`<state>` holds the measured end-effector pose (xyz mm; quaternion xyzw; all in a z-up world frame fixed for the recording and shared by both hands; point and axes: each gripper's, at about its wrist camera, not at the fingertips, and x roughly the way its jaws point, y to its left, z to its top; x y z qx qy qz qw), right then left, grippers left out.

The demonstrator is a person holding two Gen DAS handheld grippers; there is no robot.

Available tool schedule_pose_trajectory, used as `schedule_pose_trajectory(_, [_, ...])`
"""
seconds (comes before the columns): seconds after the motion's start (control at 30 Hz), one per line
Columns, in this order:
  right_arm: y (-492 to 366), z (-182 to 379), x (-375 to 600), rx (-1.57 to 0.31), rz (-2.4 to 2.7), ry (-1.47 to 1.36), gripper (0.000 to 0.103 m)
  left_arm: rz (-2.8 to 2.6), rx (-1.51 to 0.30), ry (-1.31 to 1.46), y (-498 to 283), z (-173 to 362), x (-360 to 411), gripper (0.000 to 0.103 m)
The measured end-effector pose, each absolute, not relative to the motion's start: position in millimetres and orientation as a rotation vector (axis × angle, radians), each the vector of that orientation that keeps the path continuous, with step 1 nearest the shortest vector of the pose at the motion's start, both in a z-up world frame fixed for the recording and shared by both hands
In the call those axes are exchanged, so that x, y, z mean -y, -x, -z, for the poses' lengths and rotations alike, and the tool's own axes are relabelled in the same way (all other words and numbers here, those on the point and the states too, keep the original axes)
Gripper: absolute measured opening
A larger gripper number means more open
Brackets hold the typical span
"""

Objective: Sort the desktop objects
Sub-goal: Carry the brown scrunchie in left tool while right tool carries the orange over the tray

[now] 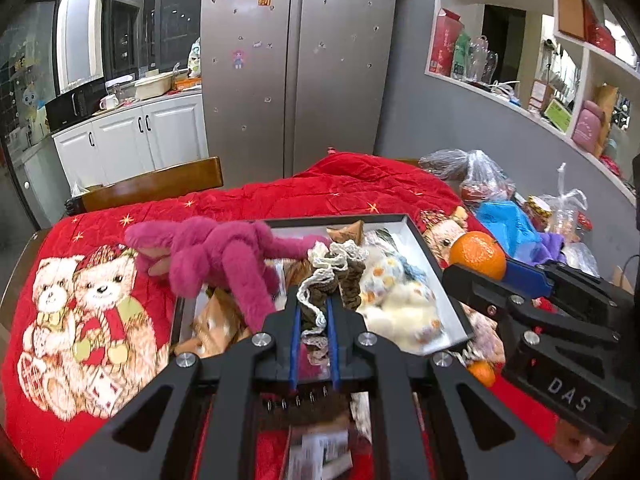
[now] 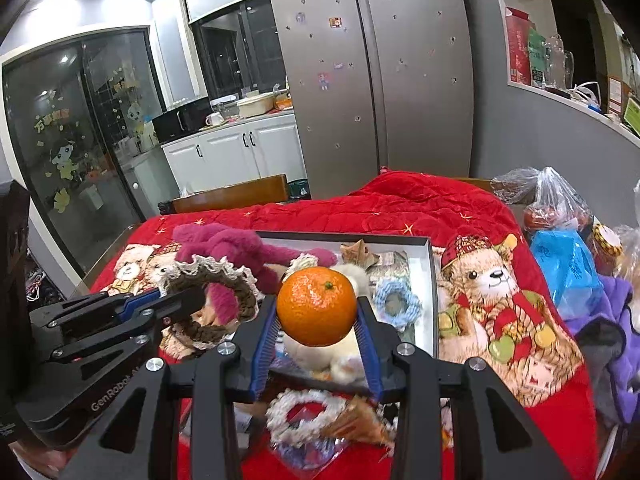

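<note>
My left gripper (image 1: 315, 312) is shut on a brown crocheted scrunchie (image 1: 320, 280) with a cream frilly edge, held above the white box (image 1: 420, 236). From the right wrist view this scrunchie (image 2: 208, 300) hangs as a ring from the left gripper (image 2: 184, 300). My right gripper (image 2: 318, 322) is shut on an orange mandarin (image 2: 316, 306), also above the box (image 2: 424, 276). In the left wrist view the mandarin (image 1: 477, 254) sits at the tip of the right gripper (image 1: 480, 276). A magenta plush toy (image 1: 216, 256) lies over the box's left rim.
The box holds a cream plush (image 1: 404, 304), a blue crocheted ring (image 2: 396, 302) and paper wrappers. A white scrunchie (image 2: 304, 412) and a second mandarin (image 1: 482, 372) lie on the red bear blanket (image 1: 100, 300). Plastic bags (image 2: 560, 240) crowd the right side. A wooden chair (image 1: 160, 184) stands behind.
</note>
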<state>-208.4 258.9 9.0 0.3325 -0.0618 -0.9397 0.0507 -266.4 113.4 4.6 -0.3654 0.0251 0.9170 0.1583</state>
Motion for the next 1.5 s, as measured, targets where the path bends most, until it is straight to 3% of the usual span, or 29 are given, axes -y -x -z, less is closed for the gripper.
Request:
schedule_pose_trajectory(0.6, [304.8, 24.3, -276.5, 0.136, 2.842, -1.120, 0.039, -2.635, -0.074, 1.070, 323.8, 30.9, -124.4, 0.012])
schedule_pose_trajectory(1.43, [319.4, 53.3, -278.2, 0.118, 2.831, -1.227, 0.039, -2.636, -0.107, 1.134, 330.7, 50.7, -124.6, 0.012])
schedule_pose_trajectory(1.47, [319.2, 52.9, -278.3, 0.115, 2.833, -1.226, 0.039, -2.637, -0.104, 1.130, 330.6, 50.4, -124.5, 0.014])
schedule_pose_trajectory(1.5, [319.0, 52.5, -278.8, 0.120, 2.833, -1.224, 0.039, -2.637, -0.103, 1.135, 331.1, 50.4, -124.3, 0.023])
